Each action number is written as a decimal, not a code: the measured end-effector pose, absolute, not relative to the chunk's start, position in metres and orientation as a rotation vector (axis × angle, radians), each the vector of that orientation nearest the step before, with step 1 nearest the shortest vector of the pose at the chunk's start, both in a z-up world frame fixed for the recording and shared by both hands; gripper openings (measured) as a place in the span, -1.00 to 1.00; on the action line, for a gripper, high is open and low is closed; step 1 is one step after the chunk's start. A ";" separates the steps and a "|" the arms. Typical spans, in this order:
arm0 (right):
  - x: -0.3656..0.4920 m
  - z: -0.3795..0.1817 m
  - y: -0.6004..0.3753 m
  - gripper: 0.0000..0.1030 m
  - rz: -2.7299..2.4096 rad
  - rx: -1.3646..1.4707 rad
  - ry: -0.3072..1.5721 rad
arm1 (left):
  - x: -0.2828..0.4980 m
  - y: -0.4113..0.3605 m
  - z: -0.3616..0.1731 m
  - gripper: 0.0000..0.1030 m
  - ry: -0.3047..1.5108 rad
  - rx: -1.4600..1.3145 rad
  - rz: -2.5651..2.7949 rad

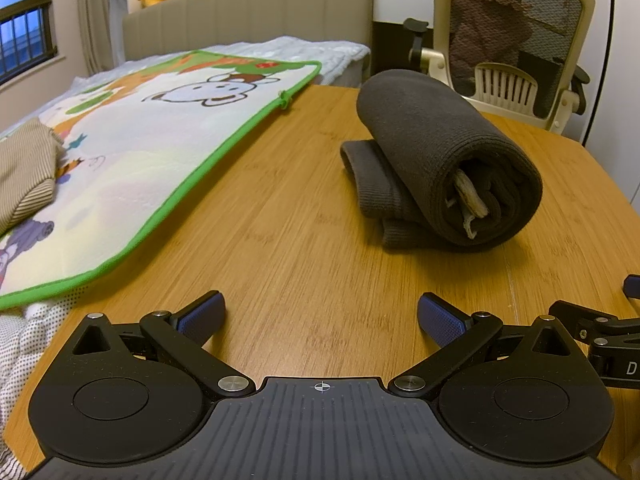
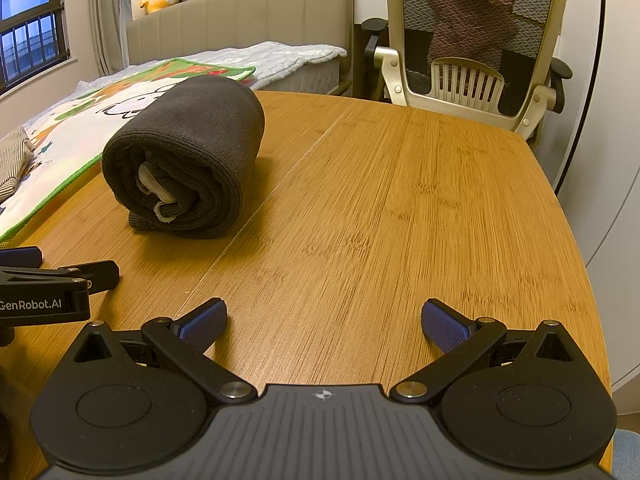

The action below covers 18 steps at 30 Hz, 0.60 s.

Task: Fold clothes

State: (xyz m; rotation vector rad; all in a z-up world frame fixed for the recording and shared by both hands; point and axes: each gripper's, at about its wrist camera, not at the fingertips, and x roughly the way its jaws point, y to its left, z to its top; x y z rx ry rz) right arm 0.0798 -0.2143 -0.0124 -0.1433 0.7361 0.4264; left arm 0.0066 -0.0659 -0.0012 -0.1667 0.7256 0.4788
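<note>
A dark grey garment (image 1: 436, 148) lies rolled into a thick bundle on the wooden table (image 1: 280, 240), with a pale label showing at its open end. It also shows in the right wrist view (image 2: 188, 152), left of centre. My left gripper (image 1: 321, 316) is open and empty, low over the table, short of the roll. My right gripper (image 2: 324, 320) is open and empty over bare table, to the right of the roll. The left gripper's fingers (image 2: 92, 276) show at the left edge of the right wrist view.
A cartoon mat with a green border (image 1: 140, 152) lies over the table's left side and the bed. A striped garment (image 1: 24, 168) rests on it. A mesh office chair (image 2: 480, 40) stands beyond the far table edge. The table's curved right edge (image 2: 576, 240) is close.
</note>
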 end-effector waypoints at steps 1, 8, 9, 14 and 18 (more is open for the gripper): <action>0.080 -0.012 -0.214 1.00 0.426 -0.144 0.736 | 0.007 -0.066 -0.001 1.00 0.726 -0.166 0.479; 0.086 -0.012 -0.209 1.00 0.427 -0.146 0.737 | 0.007 -0.065 0.000 1.00 0.728 -0.165 0.469; 0.087 -0.012 -0.208 1.00 0.428 -0.146 0.736 | 0.007 -0.065 -0.001 1.00 0.728 -0.165 0.470; 0.087 -0.012 -0.207 1.00 0.433 -0.148 0.736 | 0.010 -0.065 -0.001 1.00 0.726 -0.166 0.478; 0.091 -0.012 -0.205 1.00 0.443 -0.150 0.735 | 0.011 -0.065 -0.001 1.00 0.725 -0.165 0.480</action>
